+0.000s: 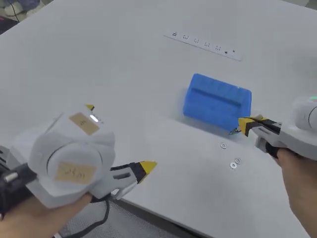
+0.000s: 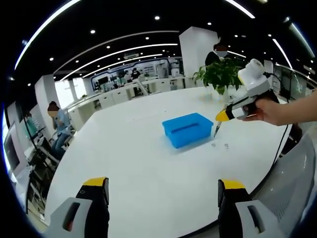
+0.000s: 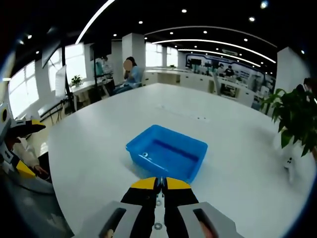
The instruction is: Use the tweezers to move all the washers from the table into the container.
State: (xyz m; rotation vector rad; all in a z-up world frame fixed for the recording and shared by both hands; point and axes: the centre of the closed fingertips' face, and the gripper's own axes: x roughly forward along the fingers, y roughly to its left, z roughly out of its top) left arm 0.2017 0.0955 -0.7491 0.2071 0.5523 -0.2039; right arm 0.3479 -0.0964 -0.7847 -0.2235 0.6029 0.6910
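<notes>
A blue container (image 1: 218,101) stands on the white table (image 1: 99,59). My right gripper (image 1: 249,124) hovers at its near right corner, shut on the tweezers (image 1: 233,131), whose tip points down beside the container. Three small washers (image 1: 223,145) lie on the table just in front of that tip. In the right gripper view the jaws are closed together over the container (image 3: 166,151), which has one washer (image 3: 145,154) inside; two more washers (image 3: 158,202) lie below. My left gripper (image 1: 119,136) is open at the table's near edge, far left of the container (image 2: 188,129).
A white power strip (image 1: 203,44) lies on the table beyond the container. A potted plant (image 2: 220,74) stands past the far edge, where people sit at other desks. The table edge (image 1: 163,213) runs under my left gripper.
</notes>
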